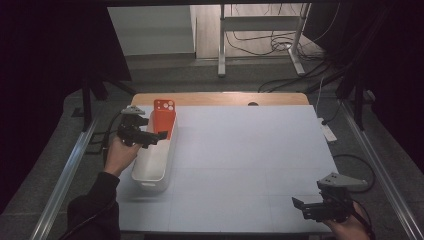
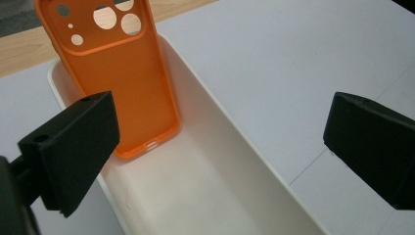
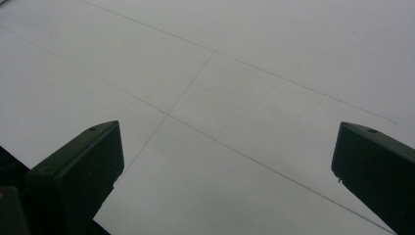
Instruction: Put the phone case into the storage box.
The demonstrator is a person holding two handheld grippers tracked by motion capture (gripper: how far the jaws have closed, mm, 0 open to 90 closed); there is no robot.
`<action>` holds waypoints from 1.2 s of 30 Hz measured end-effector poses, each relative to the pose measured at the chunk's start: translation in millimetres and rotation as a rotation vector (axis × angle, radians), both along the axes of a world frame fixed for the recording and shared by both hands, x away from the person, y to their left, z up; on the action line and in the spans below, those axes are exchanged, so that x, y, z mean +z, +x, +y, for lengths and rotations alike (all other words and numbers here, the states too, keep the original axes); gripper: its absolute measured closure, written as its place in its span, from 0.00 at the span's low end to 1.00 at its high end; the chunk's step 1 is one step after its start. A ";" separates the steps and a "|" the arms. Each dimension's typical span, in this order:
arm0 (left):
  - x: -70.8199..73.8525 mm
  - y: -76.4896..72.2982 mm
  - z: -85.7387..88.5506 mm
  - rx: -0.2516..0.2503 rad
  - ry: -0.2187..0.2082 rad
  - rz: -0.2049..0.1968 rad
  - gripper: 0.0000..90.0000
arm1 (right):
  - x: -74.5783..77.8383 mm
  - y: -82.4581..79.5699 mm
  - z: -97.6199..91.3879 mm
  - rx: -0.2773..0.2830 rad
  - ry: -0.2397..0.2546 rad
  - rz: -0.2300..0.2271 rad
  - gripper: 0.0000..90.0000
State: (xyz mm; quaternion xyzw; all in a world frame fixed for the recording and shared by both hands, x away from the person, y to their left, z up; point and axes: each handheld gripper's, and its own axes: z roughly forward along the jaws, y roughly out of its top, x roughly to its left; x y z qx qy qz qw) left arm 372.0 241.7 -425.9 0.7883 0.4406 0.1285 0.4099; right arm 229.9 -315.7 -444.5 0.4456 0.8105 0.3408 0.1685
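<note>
The orange phone case point(image 2: 117, 78) stands tilted against the far end wall inside the white bin point(image 1: 161, 159), and the left gripper point(image 1: 150, 136) hovers over that bin with its fingers point(image 2: 73, 147) spread wide, grasping nothing. It looks like a release just made or a pick about to begin; a pick would call for dipping in around the case's lower edge. The right gripper point(image 1: 312, 207), well away from the bin at the bench's point(image 1: 250, 160) near edge, is open too; the bin's near end is cut off in the left gripper view.

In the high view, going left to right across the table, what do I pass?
Left tool → white bin with the orange phone case leaning at its far end → bare white tabletop → right tool.
</note>
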 end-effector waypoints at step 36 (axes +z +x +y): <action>-9.8 -53.2 3.4 -0.005 -0.052 -0.030 0.00 | 1.0 -2.0 0.5 -0.002 0.001 -0.015 0.00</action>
